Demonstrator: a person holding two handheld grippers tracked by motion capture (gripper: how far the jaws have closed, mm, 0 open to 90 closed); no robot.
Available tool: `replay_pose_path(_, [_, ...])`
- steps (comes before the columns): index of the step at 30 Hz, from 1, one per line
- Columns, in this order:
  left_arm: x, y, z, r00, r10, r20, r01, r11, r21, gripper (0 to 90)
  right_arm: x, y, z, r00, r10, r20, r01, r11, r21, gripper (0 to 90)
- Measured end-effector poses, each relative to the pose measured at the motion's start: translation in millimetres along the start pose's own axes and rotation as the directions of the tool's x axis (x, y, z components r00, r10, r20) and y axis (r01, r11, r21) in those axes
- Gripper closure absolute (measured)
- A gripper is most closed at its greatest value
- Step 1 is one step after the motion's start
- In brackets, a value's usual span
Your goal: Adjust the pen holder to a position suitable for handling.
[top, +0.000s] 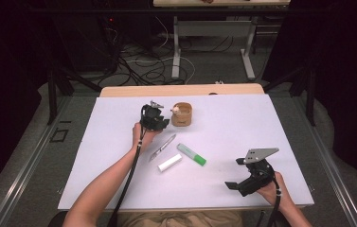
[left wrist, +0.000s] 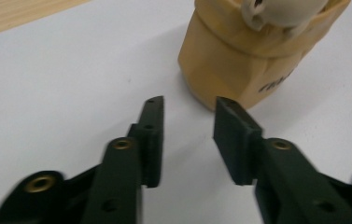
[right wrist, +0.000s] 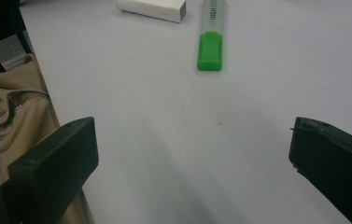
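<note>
Left claw [left wrist: 187,140] part-open, empty, just short of wooden cup [left wrist: 239,56]; judged release done, next fetch green marker [top: 191,154].

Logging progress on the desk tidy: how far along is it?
Done: one pale item already sits in the wooden cup. In hand: nothing; the left hand-held gripper stands open beside the cup. Left: the utility knife, white eraser and green highlighter lie on the table. The right hand-held gripper rests open.
</note>
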State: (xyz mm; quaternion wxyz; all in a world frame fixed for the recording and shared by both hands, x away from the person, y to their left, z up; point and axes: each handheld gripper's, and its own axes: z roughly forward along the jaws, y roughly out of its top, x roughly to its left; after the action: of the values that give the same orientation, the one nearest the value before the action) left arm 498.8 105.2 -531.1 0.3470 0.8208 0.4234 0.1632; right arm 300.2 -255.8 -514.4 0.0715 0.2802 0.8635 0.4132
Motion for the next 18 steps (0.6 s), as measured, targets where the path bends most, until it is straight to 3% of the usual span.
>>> replay_pose_path(13, [7.5, -26.7, -39.5, 0.9995, 0.03, -0.004, -0.03, 0.9987, 0.041, 20.8, -0.2, 0.2, -0.5, 1.0, 0.0, 0.002, 0.0, 0.9999, 0.011, 0.9])
replay_pose_path(18, [7.1, -37.7, -53.8, 0.9994, 0.035, -0.008, -0.034, 0.9978, 0.056, 15.1, 0.6, 0.0, 0.0, 1.0, 0.002, -0.001, -0.002, 1.0, 0.006, 0.9])
